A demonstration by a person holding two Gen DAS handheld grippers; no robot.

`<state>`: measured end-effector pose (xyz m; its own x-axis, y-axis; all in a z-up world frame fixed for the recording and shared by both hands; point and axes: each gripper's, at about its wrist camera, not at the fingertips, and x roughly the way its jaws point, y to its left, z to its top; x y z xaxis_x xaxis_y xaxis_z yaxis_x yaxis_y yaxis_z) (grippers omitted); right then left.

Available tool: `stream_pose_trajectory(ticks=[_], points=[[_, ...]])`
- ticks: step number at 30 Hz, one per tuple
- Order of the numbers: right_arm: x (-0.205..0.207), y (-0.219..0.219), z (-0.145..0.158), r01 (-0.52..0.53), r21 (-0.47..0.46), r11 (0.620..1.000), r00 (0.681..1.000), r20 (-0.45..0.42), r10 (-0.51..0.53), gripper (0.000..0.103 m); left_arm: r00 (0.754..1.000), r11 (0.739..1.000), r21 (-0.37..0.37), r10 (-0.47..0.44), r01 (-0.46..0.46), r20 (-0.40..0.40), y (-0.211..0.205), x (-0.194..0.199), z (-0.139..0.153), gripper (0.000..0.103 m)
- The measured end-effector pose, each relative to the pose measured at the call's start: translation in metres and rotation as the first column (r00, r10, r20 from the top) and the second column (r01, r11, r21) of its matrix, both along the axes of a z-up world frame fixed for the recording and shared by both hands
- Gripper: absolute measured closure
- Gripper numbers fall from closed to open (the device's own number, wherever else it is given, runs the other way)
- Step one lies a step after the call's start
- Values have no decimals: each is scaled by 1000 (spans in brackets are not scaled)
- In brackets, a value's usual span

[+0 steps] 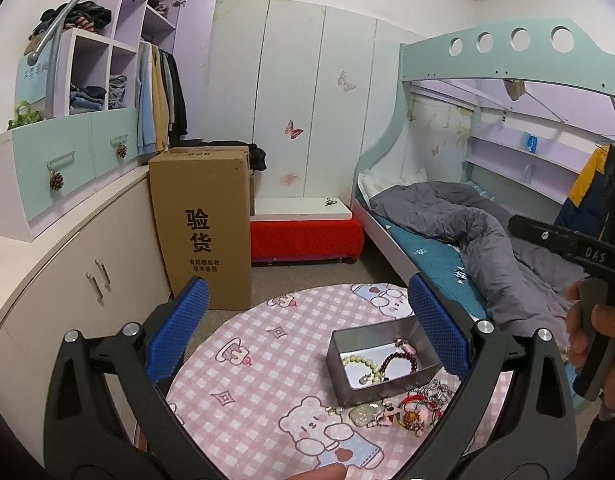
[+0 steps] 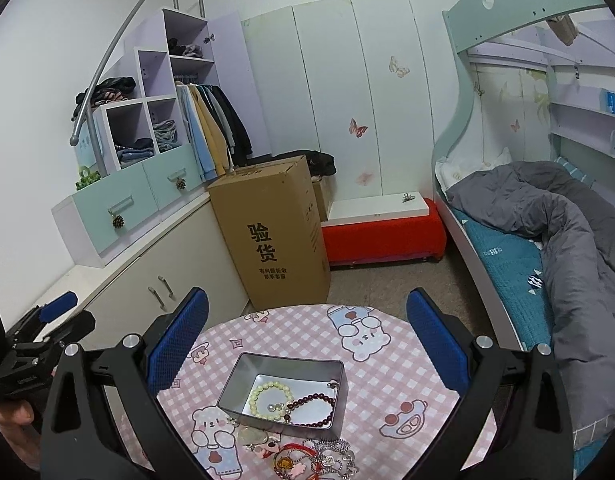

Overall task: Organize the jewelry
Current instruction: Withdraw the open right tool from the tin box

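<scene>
Nearest the right wrist camera, the right gripper (image 2: 307, 320) hangs above the round table (image 2: 407, 384), its blue-padded fingers (image 2: 435, 332) spread wide with nothing between them. Below it, at the near edge of the pink checked tablecloth, lies a loose pile of jewelry (image 2: 315, 456): red cord pieces, silver chains and a pale round pendant, tangled together and touching the front wall of the metal tin (image 2: 281, 388). The tin sits open on the table, and inside it are a pale bead bracelet (image 2: 267, 400) and a dark red bead bracelet (image 2: 311, 404) side by side, with a small charm in the far right corner.

In the left wrist view the left gripper (image 1: 307, 316) is also held above the table, fingers (image 1: 179, 328) wide apart and holding nothing; the tin (image 1: 381, 360) and the pile of jewelry (image 1: 411, 404) lie low and to the right between them. The person's right hand (image 1: 595, 340) grips the other tool's handle at the right edge.

Beyond the table stands a tall cardboard box (image 2: 275, 232) on the floor, with a red bench (image 2: 383, 236) beside it, white cupboards to the left and a bunk bed (image 2: 547, 220) with a grey duvet to the right. Wardrobe panels with butterfly stickers fill the back wall.
</scene>
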<state>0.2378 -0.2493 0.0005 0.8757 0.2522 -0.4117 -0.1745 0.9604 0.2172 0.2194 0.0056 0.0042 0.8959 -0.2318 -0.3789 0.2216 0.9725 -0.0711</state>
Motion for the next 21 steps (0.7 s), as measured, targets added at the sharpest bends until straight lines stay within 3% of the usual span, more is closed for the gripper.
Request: stream_pose_trajectory(ticks=[11,21], points=[[-21,1,-9,20,-14,1000,1000,-1,-20,7,999,1000,30,11,-9,-50,8,-10,-33,6],[-44,4,-70,8,-47,999,989,-146,-15,7,983,994,103,-9,28,-182,-2,-6,-99,6]])
